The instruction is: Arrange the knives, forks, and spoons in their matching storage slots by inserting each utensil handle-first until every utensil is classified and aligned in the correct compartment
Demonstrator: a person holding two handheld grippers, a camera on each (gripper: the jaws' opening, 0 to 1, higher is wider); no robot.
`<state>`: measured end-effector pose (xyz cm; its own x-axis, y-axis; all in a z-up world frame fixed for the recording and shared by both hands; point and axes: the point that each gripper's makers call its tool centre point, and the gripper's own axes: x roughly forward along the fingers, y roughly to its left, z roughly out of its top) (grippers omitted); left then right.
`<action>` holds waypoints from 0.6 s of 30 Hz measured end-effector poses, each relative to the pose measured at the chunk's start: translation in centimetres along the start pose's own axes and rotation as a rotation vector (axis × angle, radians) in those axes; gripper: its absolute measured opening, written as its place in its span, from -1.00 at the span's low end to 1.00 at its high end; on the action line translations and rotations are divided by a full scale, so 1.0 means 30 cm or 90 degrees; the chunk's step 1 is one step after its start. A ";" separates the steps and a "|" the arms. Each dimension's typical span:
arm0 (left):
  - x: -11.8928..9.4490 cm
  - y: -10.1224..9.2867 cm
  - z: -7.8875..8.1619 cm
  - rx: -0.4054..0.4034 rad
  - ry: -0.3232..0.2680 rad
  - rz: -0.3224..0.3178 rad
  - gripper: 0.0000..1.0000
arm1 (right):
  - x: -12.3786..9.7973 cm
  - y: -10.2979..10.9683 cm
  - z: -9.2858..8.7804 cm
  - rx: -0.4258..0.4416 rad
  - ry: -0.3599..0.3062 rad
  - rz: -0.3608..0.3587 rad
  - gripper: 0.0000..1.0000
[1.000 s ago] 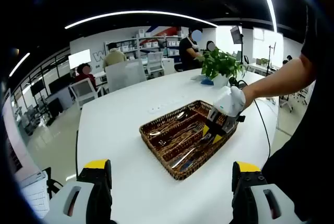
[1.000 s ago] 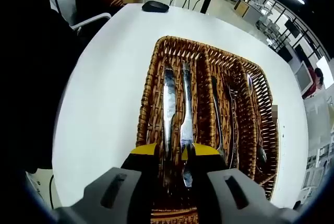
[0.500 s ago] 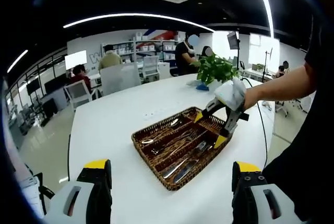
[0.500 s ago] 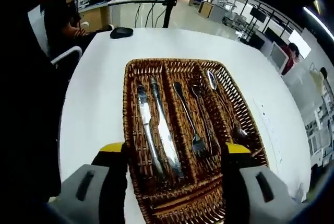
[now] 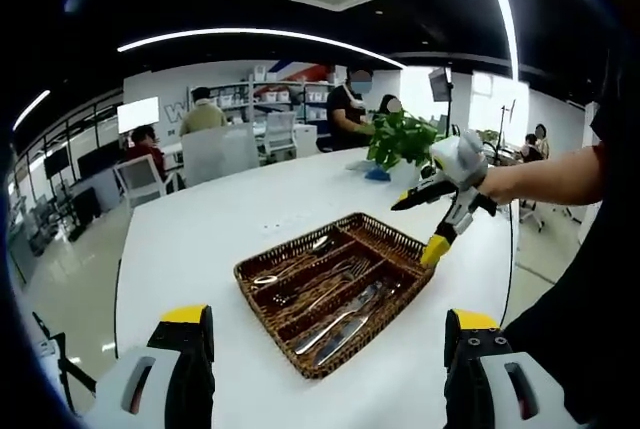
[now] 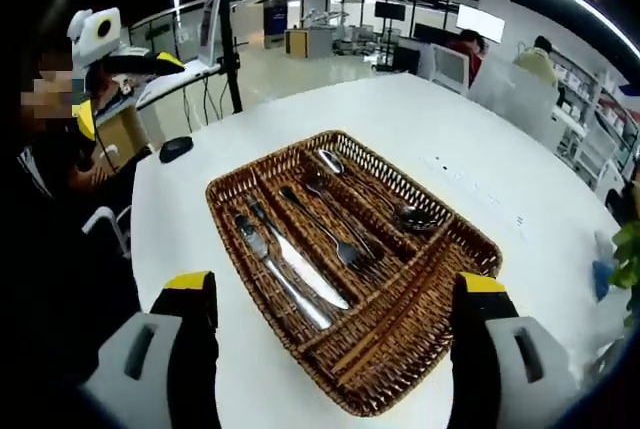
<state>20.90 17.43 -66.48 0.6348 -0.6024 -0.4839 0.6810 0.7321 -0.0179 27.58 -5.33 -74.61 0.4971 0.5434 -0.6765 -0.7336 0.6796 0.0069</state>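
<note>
White table [image 6: 420, 139] bearing a wicker cutlery tray [image 6: 420, 344] divided into lengthwise slots. The left gripper [image 5: 330, 369] and right gripper [image 6: 335, 344] each stand with jaws spread wide and nothing between them; in the left gripper view the right gripper [image 5: 440, 214] is seen raised above the tray's far end. Contents, right gripper view: 2 knives [image 6: 290, 274] side by side in the slot nearest the person, 2 forks [image 6: 325, 224] in the middle slot, and at least 1 spoon [image 6: 410, 217] in the far slot; the spoon count cannot be told exactly. No utensil lies on the bare table, so sorting appears complete. A good finish checks that handles point one way and lie parallel within each slot.
</note>
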 end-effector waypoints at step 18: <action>-0.009 -0.034 0.056 0.000 0.011 -0.007 1.00 | -0.371 -0.051 -0.036 0.041 -0.012 -0.063 0.98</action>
<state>20.66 16.31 -64.88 0.6212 -0.6044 -0.4988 0.6877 0.7257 -0.0229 22.67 -12.95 -67.88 0.5751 0.4805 -0.6621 -0.6493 0.7605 -0.0120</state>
